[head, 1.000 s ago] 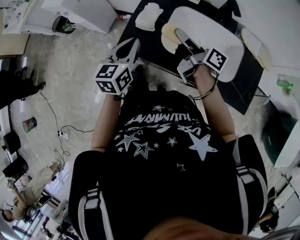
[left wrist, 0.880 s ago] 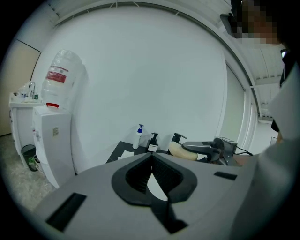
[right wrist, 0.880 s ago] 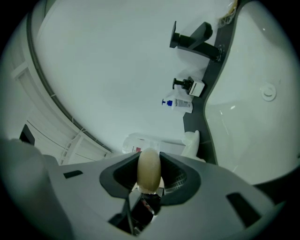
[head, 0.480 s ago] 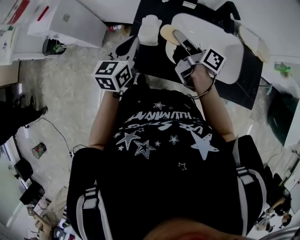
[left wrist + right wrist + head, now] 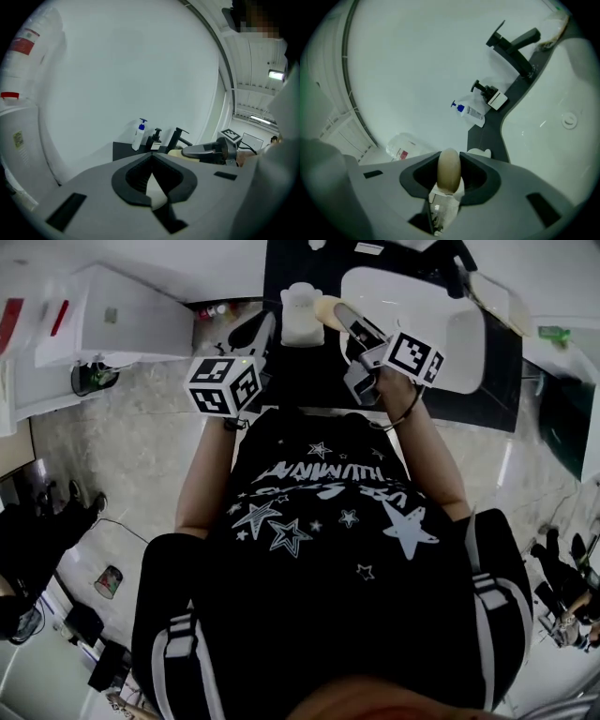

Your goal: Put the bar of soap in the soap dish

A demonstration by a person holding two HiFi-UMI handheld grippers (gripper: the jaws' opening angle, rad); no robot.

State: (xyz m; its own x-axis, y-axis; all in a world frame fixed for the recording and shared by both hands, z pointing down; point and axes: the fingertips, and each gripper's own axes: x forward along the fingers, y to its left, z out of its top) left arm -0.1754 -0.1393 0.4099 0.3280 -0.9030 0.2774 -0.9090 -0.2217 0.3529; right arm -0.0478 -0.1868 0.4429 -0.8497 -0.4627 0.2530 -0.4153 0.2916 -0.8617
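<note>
Soap bar (image 5: 449,174) is pinched in our right gripper (image 5: 449,164); our left gripper (image 5: 151,157) is closed, empty. Next, we think, carry it left over the soap dish (image 5: 302,315) and lower it.

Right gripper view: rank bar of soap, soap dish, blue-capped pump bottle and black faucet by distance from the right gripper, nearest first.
1. bar of soap: clamped in the right gripper, centre bottom.
2. soap dish: white, just beyond the jaws, slightly right.
3. blue-capped pump bottle: farther back, mid-frame.
4. black faucet: farthest, upper right.
</note>
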